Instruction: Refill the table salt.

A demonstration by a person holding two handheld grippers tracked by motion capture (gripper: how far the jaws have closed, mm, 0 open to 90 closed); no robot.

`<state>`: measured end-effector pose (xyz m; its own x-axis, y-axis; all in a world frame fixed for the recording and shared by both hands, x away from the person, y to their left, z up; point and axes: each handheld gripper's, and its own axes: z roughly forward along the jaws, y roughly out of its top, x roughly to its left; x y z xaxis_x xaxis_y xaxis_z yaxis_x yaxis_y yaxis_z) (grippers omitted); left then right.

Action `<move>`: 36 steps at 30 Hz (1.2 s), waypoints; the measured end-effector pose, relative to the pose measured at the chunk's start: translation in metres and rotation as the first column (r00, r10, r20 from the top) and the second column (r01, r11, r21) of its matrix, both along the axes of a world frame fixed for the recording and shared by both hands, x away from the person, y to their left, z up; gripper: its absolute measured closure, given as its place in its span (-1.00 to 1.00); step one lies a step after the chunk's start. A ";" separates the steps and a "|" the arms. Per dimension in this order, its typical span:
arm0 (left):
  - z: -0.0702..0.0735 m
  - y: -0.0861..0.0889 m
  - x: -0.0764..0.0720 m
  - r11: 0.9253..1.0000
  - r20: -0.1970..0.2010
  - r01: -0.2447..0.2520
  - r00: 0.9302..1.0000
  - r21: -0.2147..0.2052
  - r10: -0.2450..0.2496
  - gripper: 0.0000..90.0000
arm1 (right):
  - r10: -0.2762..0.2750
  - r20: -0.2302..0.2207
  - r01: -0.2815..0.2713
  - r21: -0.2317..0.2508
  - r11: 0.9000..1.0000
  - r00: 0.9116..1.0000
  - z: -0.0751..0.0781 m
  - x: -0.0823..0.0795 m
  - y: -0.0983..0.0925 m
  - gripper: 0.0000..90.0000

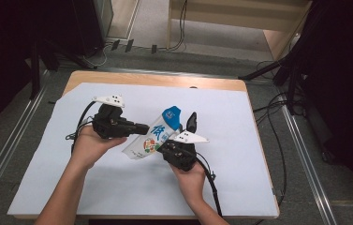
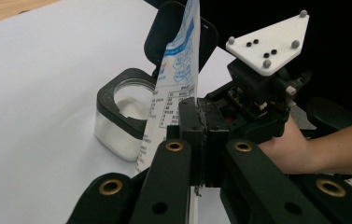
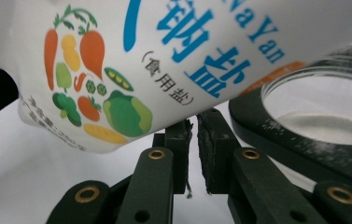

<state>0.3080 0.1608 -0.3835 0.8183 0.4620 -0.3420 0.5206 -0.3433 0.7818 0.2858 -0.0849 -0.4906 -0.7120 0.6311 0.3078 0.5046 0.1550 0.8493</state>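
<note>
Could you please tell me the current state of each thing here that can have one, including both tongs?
Salt bag: tilted, top end over the jar, held at both edges.
Jar: lid flipped open, upright on the table, some white salt inside.
Left tongs: shut on the salt bag's edge.
Right tongs: shut on the salt bag's lower edge.

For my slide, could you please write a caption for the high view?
Both grippers hold a tilted salt bag above the white-covered table.
</note>
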 end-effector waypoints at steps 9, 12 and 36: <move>-0.005 -0.004 0.000 0.999 -0.011 0.000 1.000 0.041 0.001 1.00 | -0.018 0.002 0.018 0.012 1.000 1.000 0.003 0.003 -0.006 0.86; -0.006 -0.007 0.000 0.999 -0.016 0.004 1.000 0.044 -0.004 1.00 | -0.018 0.003 0.018 0.009 1.000 1.000 0.003 0.004 -0.006 0.86; -0.001 0.007 0.001 1.000 0.008 0.008 1.000 -0.010 -0.008 1.00 | -0.002 -0.002 0.002 -0.001 1.000 1.000 0.003 0.001 -0.006 0.79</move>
